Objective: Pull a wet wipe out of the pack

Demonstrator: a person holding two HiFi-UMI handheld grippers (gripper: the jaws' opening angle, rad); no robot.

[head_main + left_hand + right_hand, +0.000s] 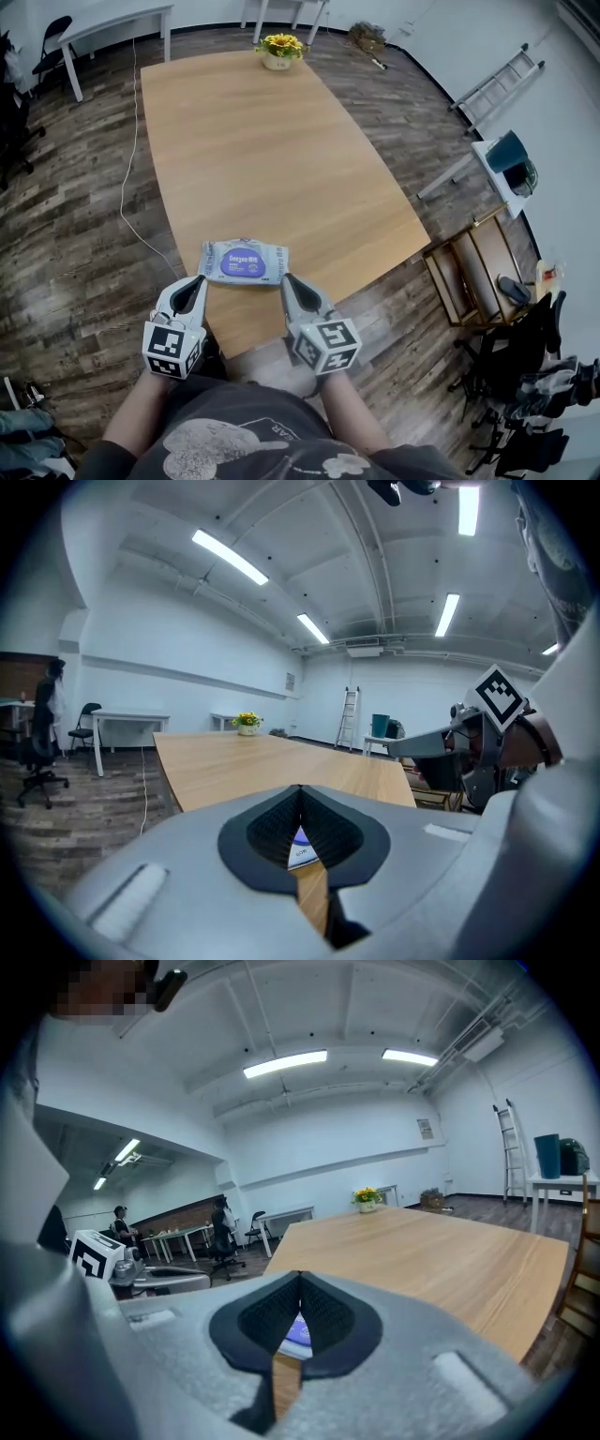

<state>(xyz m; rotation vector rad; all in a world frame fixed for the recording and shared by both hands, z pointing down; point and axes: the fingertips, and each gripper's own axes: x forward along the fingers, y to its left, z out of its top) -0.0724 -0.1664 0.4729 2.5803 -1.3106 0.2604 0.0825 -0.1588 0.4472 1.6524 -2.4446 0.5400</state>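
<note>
A wet wipe pack (244,262), pale with a purple label, lies flat near the front edge of the wooden table (272,150). My left gripper (200,281) is shut and empty, its tip just short of the pack's left end. My right gripper (287,279) is shut and empty too, its tip at the pack's right end. In the left gripper view a sliver of the pack (300,847) shows through the notch between the closed jaws. The right gripper view shows the pack (298,1333) the same way. I cannot tell whether either tip touches it.
A pot of yellow flowers (281,49) stands at the table's far end. A wooden rack (473,272) sits right of the table, a ladder (495,82) leans farther back. A white cable (131,178) runs along the floor on the left. A white table (112,28) stands far left.
</note>
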